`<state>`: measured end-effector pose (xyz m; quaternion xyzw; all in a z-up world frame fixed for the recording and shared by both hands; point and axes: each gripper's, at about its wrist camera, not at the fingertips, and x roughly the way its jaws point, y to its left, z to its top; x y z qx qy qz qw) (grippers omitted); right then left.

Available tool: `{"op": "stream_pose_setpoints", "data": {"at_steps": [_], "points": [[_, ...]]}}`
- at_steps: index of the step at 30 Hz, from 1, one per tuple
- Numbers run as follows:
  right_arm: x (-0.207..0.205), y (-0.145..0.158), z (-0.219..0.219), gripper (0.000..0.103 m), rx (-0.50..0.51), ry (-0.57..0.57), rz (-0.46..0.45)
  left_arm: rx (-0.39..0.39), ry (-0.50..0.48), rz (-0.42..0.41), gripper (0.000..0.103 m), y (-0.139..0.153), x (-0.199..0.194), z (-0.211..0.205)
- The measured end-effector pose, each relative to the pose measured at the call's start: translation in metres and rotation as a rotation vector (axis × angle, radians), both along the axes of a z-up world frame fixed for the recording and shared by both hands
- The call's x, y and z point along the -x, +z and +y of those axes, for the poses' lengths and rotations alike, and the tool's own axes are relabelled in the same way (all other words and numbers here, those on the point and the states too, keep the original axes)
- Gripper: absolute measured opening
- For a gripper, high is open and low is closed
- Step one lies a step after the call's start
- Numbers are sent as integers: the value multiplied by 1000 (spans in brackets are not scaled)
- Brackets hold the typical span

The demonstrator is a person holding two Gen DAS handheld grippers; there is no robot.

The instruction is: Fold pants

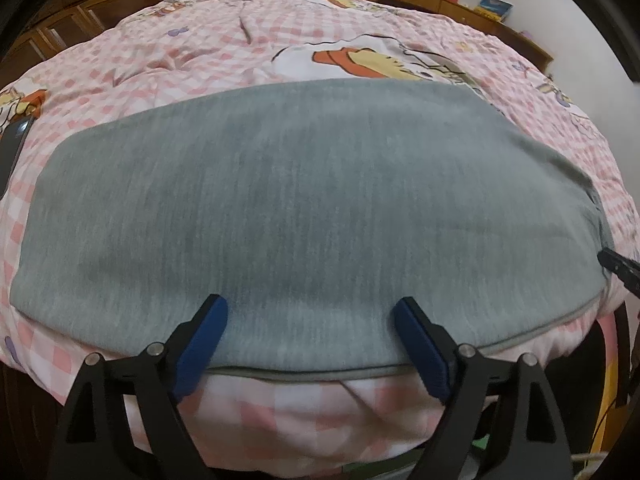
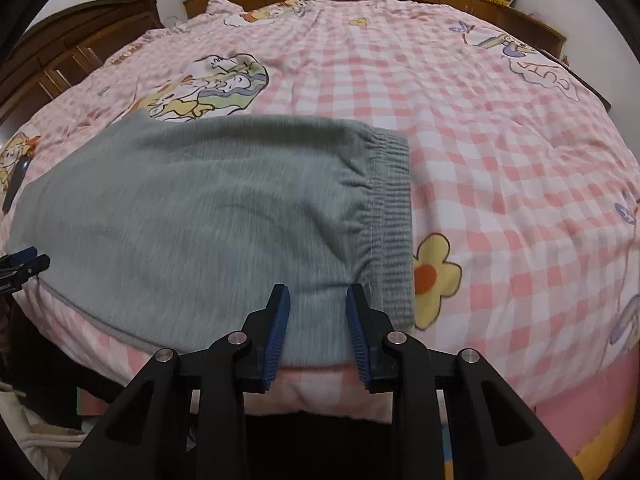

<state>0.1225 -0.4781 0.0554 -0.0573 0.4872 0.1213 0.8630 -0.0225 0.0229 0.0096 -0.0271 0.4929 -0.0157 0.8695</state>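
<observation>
Folded grey knit pants [image 1: 304,200] flat on pink checked cartoon bed quilt [image 2: 500,160], left gripper [image 1: 310,332] jaws wide, empty, right gripper [image 2: 316,320] jaws narrow, apart, gripping nothing

- Soft, even indoor light is falling from above across the bed cover [image 2: 500,168]; no hard shadows or glare are showing.
- The far wall is glowing slightly brighter in both views.
- Fisheye distortion is bulging the bed's edges into a dome, and black vignetting is curving around the corners.
- Motion blur is smearing the grey pants [image 2: 192,216] in the right wrist view; the left wrist view [image 1: 304,208] is looking soft too.
- Space under the bed's near edge is sinking into darkness.
</observation>
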Motion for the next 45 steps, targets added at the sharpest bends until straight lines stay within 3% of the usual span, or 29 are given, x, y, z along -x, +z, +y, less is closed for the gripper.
{"op": "stream_pose_setpoints", "data": {"at_steps": [5, 11, 17, 24, 29, 36, 38, 40, 45], "points": [[15, 14, 20, 36, -17, 8, -4, -46, -5, -16, 89, 9, 10, 13], [26, 21, 75, 43, -60, 112, 15, -67, 51, -35, 89, 18, 20, 50], [33, 12, 139, 43, -95, 203, 78, -56, 114, -62, 89, 29, 28, 92], [43, -8, 195, 43, -65, 258, 132, -30, 152, -81, 89, 35, 31, 135], [40, -18, 206, 46, -26, 243, 130, -6, 191, -83, 89, 33, 30, 168], [35, -29, 202, 51, -77, 206, 137, 80, 262, -79, 88, 21, 31, 210], [36, -31, 200, 52, -91, 200, 130, 141, 284, -72, 79, 13, 34, 217], [36, -32, 200, 52, -97, 200, 123, 185, 295, -74, 63, 8, 39, 220], [36, -32, 200, 53, -101, 205, 114, 228, 306, -153, 49, 15, 55, 219]]}}
